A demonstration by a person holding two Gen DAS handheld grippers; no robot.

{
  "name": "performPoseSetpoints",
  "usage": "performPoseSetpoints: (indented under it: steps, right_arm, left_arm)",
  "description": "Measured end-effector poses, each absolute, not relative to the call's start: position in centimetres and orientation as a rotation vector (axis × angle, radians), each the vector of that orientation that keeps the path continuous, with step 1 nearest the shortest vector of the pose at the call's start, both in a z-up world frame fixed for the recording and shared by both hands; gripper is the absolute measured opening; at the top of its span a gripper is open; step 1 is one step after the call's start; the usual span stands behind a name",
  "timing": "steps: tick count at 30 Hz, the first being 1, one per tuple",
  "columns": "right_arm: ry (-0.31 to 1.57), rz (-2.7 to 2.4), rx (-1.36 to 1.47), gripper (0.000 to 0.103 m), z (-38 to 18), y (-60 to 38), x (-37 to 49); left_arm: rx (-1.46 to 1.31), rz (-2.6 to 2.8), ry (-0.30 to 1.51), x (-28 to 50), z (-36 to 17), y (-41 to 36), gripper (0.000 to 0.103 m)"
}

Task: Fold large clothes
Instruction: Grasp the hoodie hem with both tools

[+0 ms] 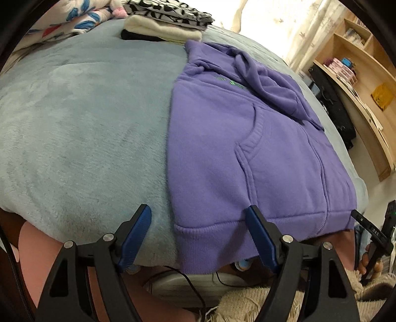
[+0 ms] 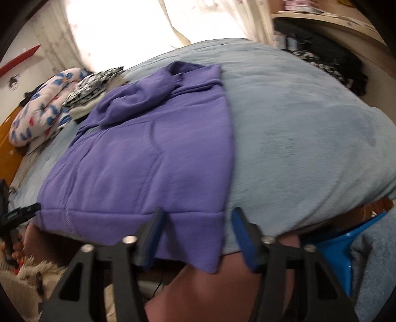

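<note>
right view motion-blurred | hoodie [image 2: 138, 158] hem hangs past bed edge, underside hidden

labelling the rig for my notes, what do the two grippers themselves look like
Both match: the left gripper and right gripper each have two blue, flat fingers on black angular arms with triangular cut-outs and silver round pivot pins. No cables or sleeves are visible on them.

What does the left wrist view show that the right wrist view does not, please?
Only the left wrist view shows the wooden shelves and the green print on the hoodie's chest. Only the right wrist view shows the blue stool and the red strip on the wall. Both show the purple hoodie on the grey blanket, the floral bedding, and an open gripper, left and right, at the hem.
</note>
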State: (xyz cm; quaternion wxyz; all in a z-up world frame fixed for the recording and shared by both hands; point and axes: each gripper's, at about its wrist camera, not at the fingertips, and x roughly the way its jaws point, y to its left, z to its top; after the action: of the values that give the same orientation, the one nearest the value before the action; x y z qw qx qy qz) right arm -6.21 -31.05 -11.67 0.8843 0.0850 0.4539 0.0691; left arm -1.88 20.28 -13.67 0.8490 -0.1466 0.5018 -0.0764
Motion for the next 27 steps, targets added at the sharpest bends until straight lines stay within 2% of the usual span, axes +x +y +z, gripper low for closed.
performPoseSetpoints:
  steps: [13, 14, 15, 17, 19, 20, 21, 24, 27]
  right_arm:
    - [0.996, 0.171, 0.155, 0.045, -13.0, -30.3, -6.2]
    - [0.998, 0.176, 0.147, 0.038, -13.1, -30.1, -6.1]
    - [0.999, 0.178, 0.146, 0.034, -13.1, -30.0, -6.1]
    - [1.0, 0.188, 0.157, 0.018, -13.2, -29.9, -6.0]
    - [0.995, 0.197, 0.172, 0.014, -13.1, -30.0, -6.1]
    - [0.993, 0.198, 0.176, 0.013, -13.0, -30.0, -6.2]
    - [0.988, 0.2, 0.183, 0.012, -12.8, -30.0, -6.2]
    - [0.962, 0.209, 0.194, 0.01, -11.8, -30.0, -6.4]
    - [0.911, 0.231, 0.217, 0.01, -9.7, -29.9, -6.3]
  left_arm:
    - [-0.234, -0.213, 1.101, -2.1, -14.3, 19.1, 0.077]
    - [-0.245, -0.222, 1.102, -2.2, -14.3, 19.2, 0.075]
    - [-0.256, -0.232, 1.103, -2.2, -14.3, 19.1, 0.069]
    - [-0.259, -0.246, 1.113, -2.3, -14.4, 18.9, 0.058]
    - [-0.261, -0.254, 1.122, -2.3, -14.4, 18.5, 0.044]
    - [-0.286, -0.276, 1.128, -2.2, -14.4, 18.4, 0.03]
    - [-0.314, -0.286, 1.131, -2.2, -14.5, 18.4, 0.022]
    - [-0.417, -0.3, 1.139, -1.9, -14.5, 18.8, 0.011]
    - [-0.501, -0.317, 1.127, -1.5, -13.7, 19.0, 0.009]
